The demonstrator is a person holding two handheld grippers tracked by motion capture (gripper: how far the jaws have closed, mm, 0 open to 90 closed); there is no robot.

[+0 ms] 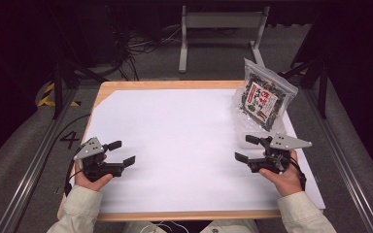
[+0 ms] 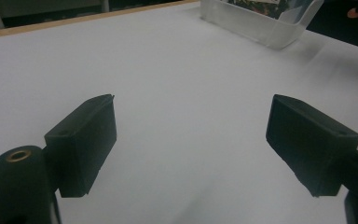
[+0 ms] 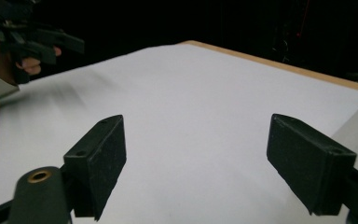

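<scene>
Black-jawed left gripper (image 1: 123, 152) and right gripper (image 1: 246, 148) both hang spread wide, holding nothing. Just beyond the right one, a printed clear plastic snack bag (image 1: 263, 96) stands in a translucent plastic tray (image 1: 239, 130).

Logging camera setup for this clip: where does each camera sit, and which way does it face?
High view: above the person's side, looking forward and down on the table; shows both forearms, left gripper, right gripper.
Left gripper view: rides the left gripper, faces the clear container; open jaws show.
Right gripper view: rides the right gripper, faces across to the left gripper.
High and left gripper views share the snack bag and the container.
</scene>
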